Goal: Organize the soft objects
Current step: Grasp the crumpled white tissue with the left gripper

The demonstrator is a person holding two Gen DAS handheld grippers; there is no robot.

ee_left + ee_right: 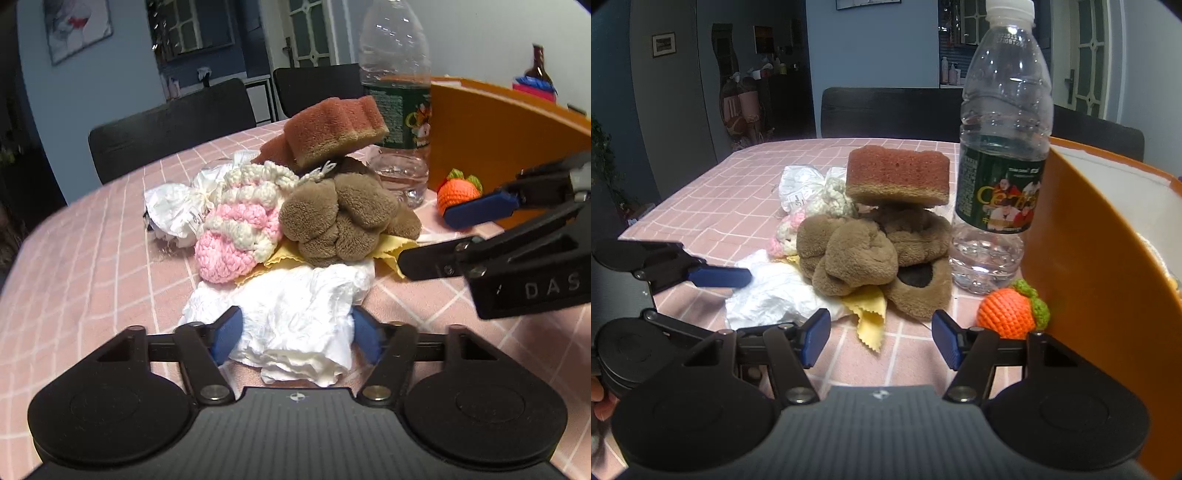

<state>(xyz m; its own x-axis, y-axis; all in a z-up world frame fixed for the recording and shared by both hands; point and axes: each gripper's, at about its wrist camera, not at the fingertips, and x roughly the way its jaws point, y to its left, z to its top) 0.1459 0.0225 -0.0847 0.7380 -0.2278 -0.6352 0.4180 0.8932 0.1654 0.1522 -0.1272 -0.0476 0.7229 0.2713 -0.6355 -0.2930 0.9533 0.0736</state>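
While its blue-padded fingers (pixel 227 334) flank a crumpled white tissue (pixel 295 325) on either side, the left gripper (pixel 295 332) sits low on the pink checked tablecloth (pixel 92 266); whether the pads are pressing the paper or only bracketing it cannot be told. Spread wide with nothing between its fingers, the right gripper (pixel 881 338) hangs just above the cloth, facing a yellow pinked cloth (pixel 870 317) and a brown plush item (pixel 871 254). Behind the tissue the soft things lie heaped together: a pink-and-cream crocheted piece (pixel 240 229) beside the plush, and a reddish sponge (pixel 332 131) perched on top. A crumpled white wrapper (pixel 177 210) lies at the heap's left. An orange crocheted fruit (pixel 1008 312) rests against the wall of an orange bin (pixel 1071 266), next to a clear water bottle (pixel 1001 147) standing upright near the pile.
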